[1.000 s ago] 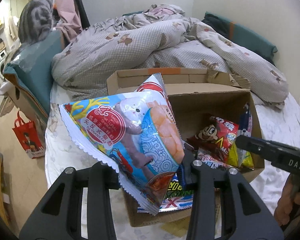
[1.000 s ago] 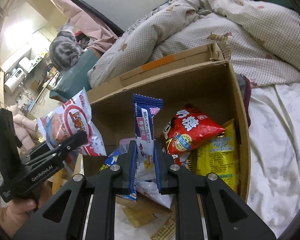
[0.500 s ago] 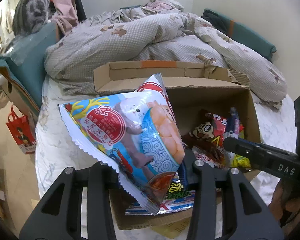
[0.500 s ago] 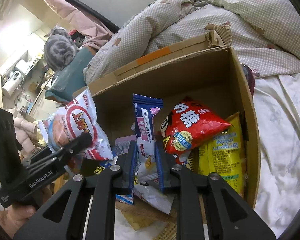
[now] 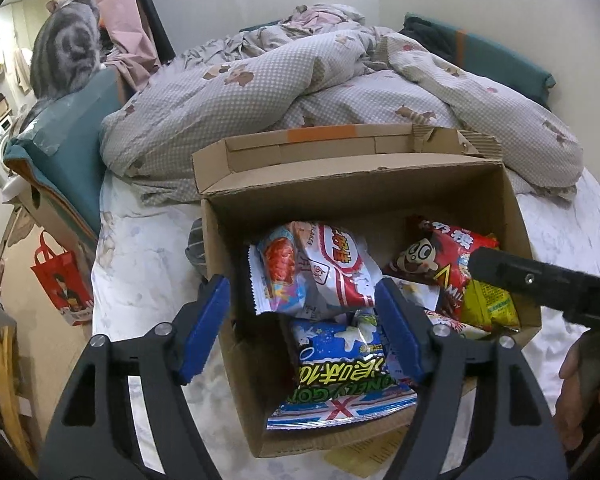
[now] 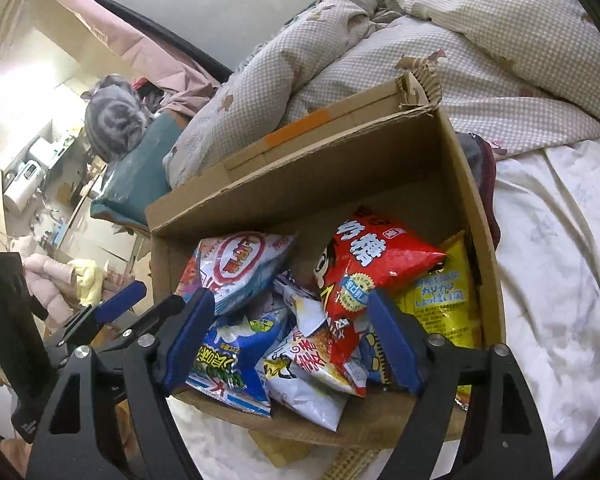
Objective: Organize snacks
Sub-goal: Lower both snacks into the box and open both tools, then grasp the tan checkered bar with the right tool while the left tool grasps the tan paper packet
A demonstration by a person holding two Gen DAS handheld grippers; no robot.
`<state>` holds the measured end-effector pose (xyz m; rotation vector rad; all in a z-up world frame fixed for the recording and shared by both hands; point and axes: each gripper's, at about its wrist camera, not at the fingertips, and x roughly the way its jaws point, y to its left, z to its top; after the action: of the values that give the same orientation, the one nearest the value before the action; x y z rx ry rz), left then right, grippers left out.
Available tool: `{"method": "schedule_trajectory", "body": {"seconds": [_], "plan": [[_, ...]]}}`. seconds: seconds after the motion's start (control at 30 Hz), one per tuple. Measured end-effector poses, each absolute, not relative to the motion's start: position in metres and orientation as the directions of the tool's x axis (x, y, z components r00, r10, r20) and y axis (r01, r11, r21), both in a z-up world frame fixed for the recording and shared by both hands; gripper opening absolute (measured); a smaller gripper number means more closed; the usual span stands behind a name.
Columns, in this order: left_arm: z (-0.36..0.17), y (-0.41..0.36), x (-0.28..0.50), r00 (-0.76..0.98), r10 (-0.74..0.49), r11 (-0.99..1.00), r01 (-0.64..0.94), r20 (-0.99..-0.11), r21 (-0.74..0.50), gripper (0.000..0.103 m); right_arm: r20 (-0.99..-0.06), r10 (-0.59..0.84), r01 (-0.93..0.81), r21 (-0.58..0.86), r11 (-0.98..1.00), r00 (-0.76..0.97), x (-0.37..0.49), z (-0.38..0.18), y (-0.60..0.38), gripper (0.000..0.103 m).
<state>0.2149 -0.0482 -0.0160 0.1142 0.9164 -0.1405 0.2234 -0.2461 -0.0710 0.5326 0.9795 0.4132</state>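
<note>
both grippers, left (image 5: 302, 322) and right (image 6: 286, 336), are held open and empty over the box (image 5: 356, 196), so another snack must be sought.

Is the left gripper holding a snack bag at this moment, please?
No, the left gripper is open with nothing between its blue pads, and the white and red snack bag lies in the cardboard box.
</note>
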Motion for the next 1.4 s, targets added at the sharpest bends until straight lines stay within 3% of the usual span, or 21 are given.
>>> {"method": "schedule_trajectory", "body": {"seconds": [0.87, 1.0, 1.4], "plan": [[0.016, -0.017, 0.166, 0.623, -0.13, 0.991, 0.108, -0.771, -0.081, 0.072, -0.699, 0.507, -0.037, 0.569, 0.821, 0.505, 0.17, -0.047, -0.263, 0.082], [0.014, -0.01, 0.153, 0.604, -0.132, 0.991, 0.076, -0.786, -0.108, 0.079, -0.709, 0.5, -0.023, 0.565, 0.824, 0.497, 0.154, -0.048, -0.266, 0.082], [-0.005, 0.005, 0.121, 0.534, -0.115, 0.992, 0.021, -0.838, -0.123, 0.079, -0.732, 0.504, 0.043, 0.584, 0.81, 0.458, 0.126, -0.06, -0.273, 0.082]]}}
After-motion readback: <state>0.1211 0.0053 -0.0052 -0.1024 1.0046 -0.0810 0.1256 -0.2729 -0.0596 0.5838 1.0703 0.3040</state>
